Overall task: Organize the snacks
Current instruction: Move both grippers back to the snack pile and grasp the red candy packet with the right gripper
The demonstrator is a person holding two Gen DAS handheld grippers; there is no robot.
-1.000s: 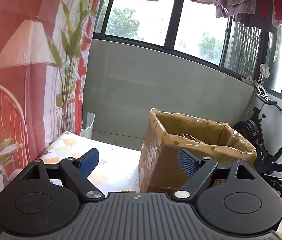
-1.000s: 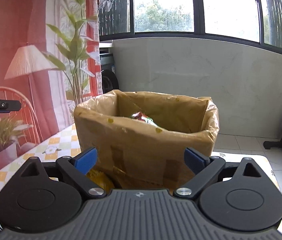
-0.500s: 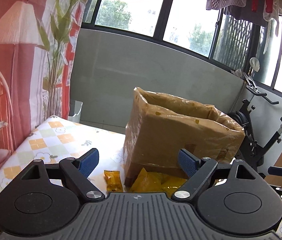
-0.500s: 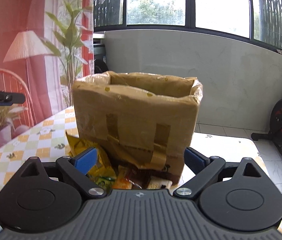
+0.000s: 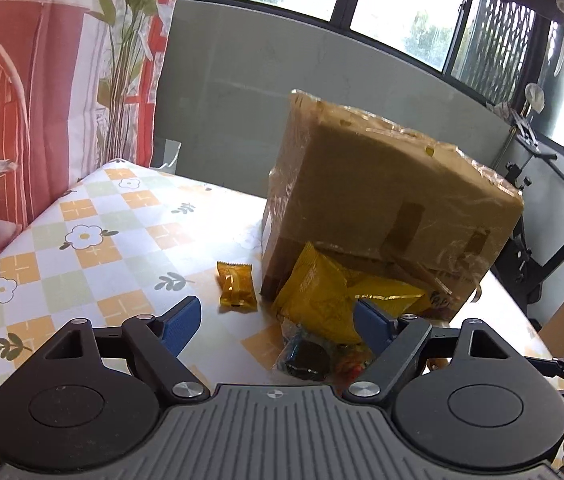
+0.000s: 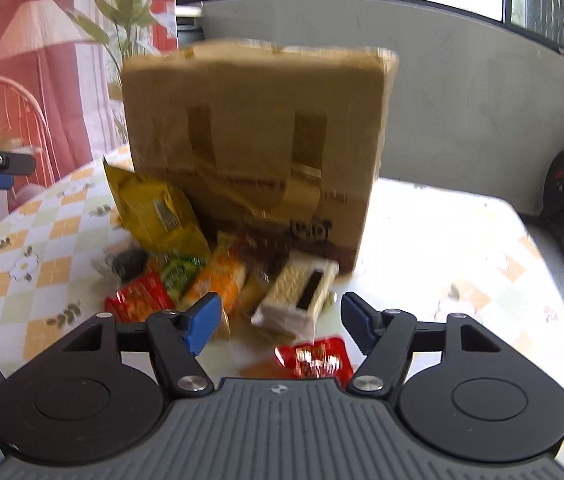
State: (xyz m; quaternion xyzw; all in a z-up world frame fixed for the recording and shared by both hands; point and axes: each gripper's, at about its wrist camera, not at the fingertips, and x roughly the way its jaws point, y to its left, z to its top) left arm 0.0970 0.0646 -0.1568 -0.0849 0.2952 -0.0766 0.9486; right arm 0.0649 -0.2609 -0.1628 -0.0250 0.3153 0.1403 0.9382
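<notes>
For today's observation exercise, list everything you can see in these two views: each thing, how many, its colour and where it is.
cardboard box: one, brown, taped, on the table behind the snacks
large snack bag: one, yellow, leaning on the box
small packet: one, orange, alone left of the box
wafer pack: one, cream, in front of the box
red packets: two, nearest the right gripper
tablecloth: one, checked orange and green
left gripper: open, blue fingers
right gripper: open, blue fingers

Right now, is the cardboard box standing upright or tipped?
Upright. The cardboard box rests on the table, walls vertical, top edge level. Snack packets lie outside against its base.
</notes>
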